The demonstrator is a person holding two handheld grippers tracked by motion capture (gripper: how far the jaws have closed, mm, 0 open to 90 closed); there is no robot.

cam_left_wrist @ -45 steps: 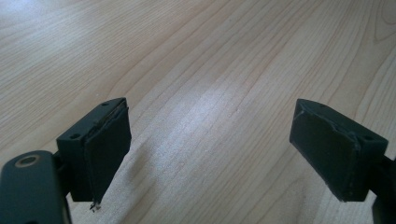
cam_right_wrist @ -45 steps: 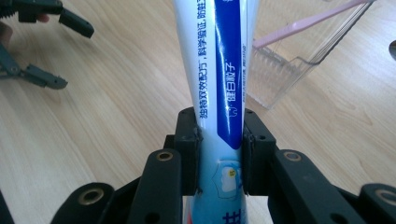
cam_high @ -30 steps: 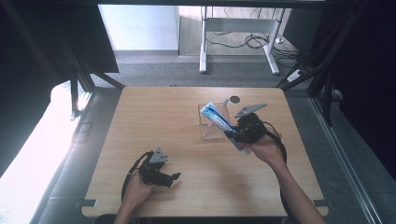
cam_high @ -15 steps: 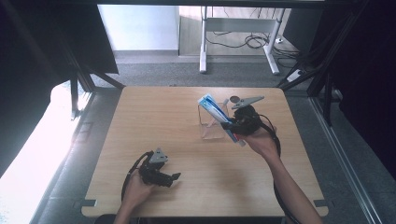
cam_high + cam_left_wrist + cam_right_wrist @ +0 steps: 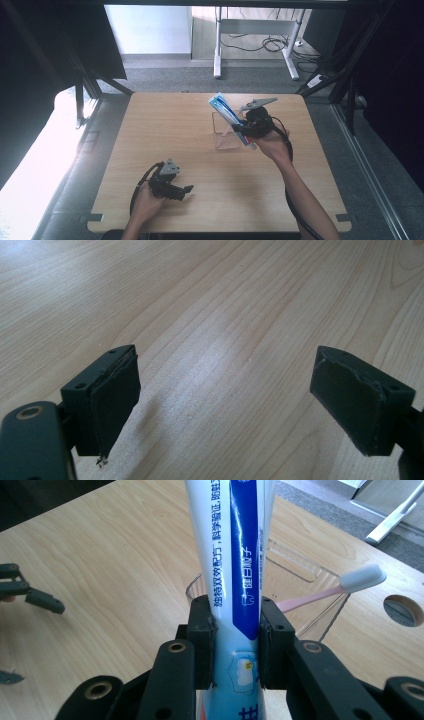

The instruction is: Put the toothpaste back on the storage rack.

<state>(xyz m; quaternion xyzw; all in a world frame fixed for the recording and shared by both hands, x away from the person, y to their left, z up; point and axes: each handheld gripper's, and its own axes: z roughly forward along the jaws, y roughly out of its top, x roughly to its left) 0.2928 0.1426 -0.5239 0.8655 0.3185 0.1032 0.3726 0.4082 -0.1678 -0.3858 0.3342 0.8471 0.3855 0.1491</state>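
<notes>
My right gripper (image 5: 239,129) is shut on a blue and white toothpaste tube (image 5: 226,114), and holds it slanted over a clear plastic cup (image 5: 225,135) at the table's far middle. In the right gripper view the toothpaste tube (image 5: 235,565) rises between my two pads, and behind it the clear cup (image 5: 310,605) holds a pink toothbrush (image 5: 345,582) with a white head. My left gripper (image 5: 186,192) rests low near the table's front edge, open; in the left gripper view its fingers (image 5: 112,400) stand wide apart over bare wood.
The wooden table (image 5: 165,130) has a round cable hole (image 5: 402,610) near its far right corner. Beyond the far edge stand a white desk frame (image 5: 255,45) and cables on the floor.
My right hand has carried the toothpaste tube a little farther from me and to the left, over the clear cup. The left hand has stayed put.
</notes>
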